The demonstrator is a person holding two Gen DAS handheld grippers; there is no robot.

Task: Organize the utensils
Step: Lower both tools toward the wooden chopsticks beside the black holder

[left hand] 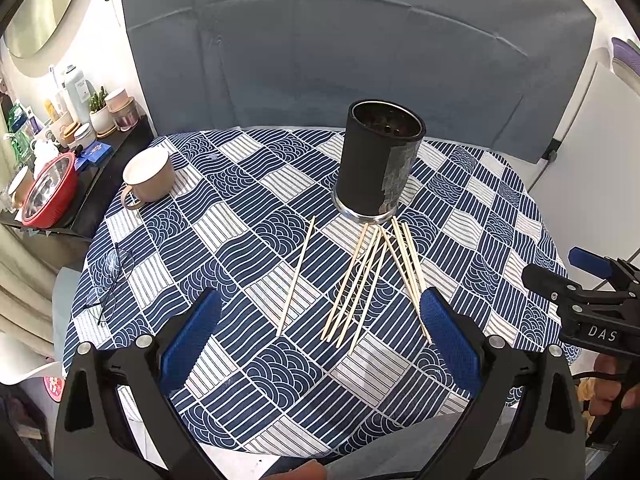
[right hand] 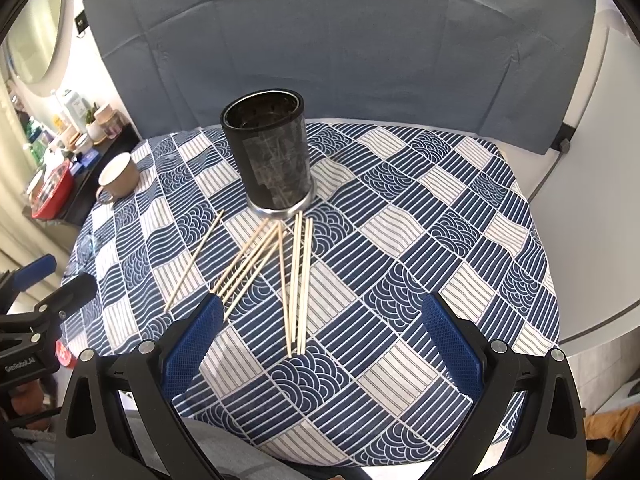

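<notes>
Both the left gripper and right gripper were held spread and empty above the tabletop, apparently readied for the chopsticks fanned before the upright holder.

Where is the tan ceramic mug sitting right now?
The tan ceramic mug stands near the far left edge of the blue patterned tablecloth in both wrist views, left of the black cylindrical holder, beside the cluttered dark side shelf.

Matt pale wooden chopsticks, glossy dark metal holder, printed cloth tablecloth, smooth ceramic mug
</notes>
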